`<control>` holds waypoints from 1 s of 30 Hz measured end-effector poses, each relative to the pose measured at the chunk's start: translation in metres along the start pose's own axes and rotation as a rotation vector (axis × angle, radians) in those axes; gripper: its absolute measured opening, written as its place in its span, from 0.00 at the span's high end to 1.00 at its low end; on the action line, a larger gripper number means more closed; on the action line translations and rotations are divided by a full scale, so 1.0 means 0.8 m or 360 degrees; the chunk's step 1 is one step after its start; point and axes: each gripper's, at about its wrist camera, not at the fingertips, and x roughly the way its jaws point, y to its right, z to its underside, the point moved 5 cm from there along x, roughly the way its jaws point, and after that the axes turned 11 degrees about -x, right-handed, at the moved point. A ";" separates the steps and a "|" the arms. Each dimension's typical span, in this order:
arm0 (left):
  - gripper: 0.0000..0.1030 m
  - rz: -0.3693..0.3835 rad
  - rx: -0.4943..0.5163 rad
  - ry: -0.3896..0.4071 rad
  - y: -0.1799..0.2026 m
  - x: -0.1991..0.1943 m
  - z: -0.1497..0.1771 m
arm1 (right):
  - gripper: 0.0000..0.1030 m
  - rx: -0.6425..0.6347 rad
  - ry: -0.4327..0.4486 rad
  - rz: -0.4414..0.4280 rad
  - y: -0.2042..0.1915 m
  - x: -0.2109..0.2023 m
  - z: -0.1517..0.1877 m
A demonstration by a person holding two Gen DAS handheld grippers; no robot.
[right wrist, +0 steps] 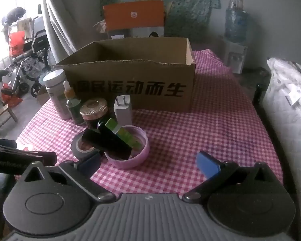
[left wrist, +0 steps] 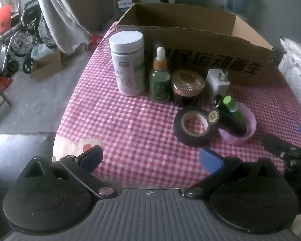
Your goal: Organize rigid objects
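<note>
An open cardboard box (left wrist: 206,60) stands at the back of the checked table; it also shows in the right wrist view (right wrist: 130,88). In front of it stand a white pill bottle (left wrist: 128,64), a green dropper bottle (left wrist: 159,80), a gold-lidded jar (left wrist: 187,86) and a white charger (left wrist: 217,80). A black tape roll (left wrist: 194,128) lies beside a pink bowl (left wrist: 250,124) holding a black tube (left wrist: 230,120) and a green tube (left wrist: 230,104). My left gripper (left wrist: 150,158) is open and empty, short of the tape. My right gripper (right wrist: 148,163) is open and empty, just before the pink bowl (right wrist: 138,158).
The red-checked cloth (left wrist: 120,120) ends at a rounded left edge with floor beyond. A wheelchair (left wrist: 20,40) and a small carton (left wrist: 48,66) stand on the floor at left. A white bundle (right wrist: 291,108) lies along the table's right side.
</note>
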 end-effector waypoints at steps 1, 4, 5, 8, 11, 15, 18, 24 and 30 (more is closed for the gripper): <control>0.00 0.0003 -0.0002 0.0010 0.000 0.000 0.000 | 0.00 0.0004 0.0003 -0.0004 0.000 0.001 -0.001; 0.00 -0.0007 -0.0001 0.0004 0.000 0.000 0.000 | 0.00 0.0001 -0.0005 0.0005 -0.001 0.003 -0.003; 0.00 -0.0006 0.0001 0.0003 0.000 0.000 0.000 | 0.00 0.0008 -0.0007 0.0007 0.004 0.000 -0.003; 0.00 -0.0011 0.0005 0.0006 -0.001 -0.002 -0.001 | 0.00 0.0023 -0.0014 0.0008 0.007 0.000 -0.002; 0.00 -0.0013 0.0005 0.0007 0.000 0.003 0.004 | 0.00 0.0042 -0.0022 0.0011 0.015 -0.002 -0.005; 0.00 -0.0021 0.0009 0.0002 0.001 0.004 0.005 | 0.00 0.0049 -0.0030 0.0029 0.011 0.003 -0.003; 0.00 -0.0023 0.0012 0.0003 0.001 0.006 0.005 | 0.00 0.0045 -0.0034 0.0036 0.009 0.003 -0.002; 0.00 -0.0027 0.0019 -0.0014 -0.001 0.010 0.003 | 0.00 0.0060 -0.0050 0.0019 0.013 0.006 -0.003; 0.00 -0.0029 0.0019 -0.0015 -0.001 0.011 0.003 | 0.00 0.0060 -0.0061 0.0018 0.011 0.008 -0.004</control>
